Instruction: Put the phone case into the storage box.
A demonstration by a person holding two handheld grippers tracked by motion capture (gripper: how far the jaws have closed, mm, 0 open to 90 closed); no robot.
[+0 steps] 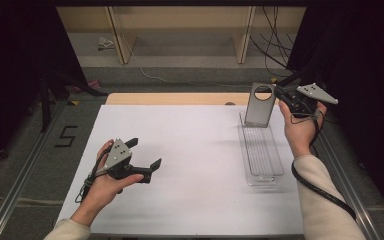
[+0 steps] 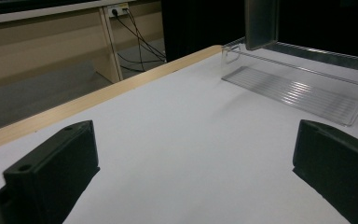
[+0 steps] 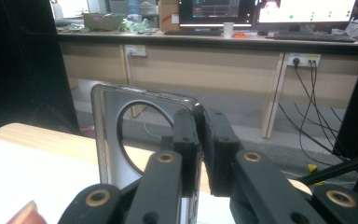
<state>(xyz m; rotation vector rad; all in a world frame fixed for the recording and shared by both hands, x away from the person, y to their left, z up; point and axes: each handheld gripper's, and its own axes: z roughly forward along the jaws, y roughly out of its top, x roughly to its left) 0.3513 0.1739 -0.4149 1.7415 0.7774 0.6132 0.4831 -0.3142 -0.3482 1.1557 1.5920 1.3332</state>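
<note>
My right gripper (image 1: 279, 93) is clenched on the edge of a grey, glossy phone case with a round camera hole (image 1: 260, 104) — upright over the far end of the clear ribbed plastic tray (image 1: 262, 155). I judge setting it down remains. My left gripper (image 1: 144, 153) hangs released above the white tabletop (image 1: 190, 150) — desks, cables and monitors beyond.

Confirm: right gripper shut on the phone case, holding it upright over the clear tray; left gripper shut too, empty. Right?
Not quite. The left gripper is open: in the left gripper view its jaws stand wide apart, nothing between them. The rest holds: right gripper shut on the phone case, upright over the tray.
</note>
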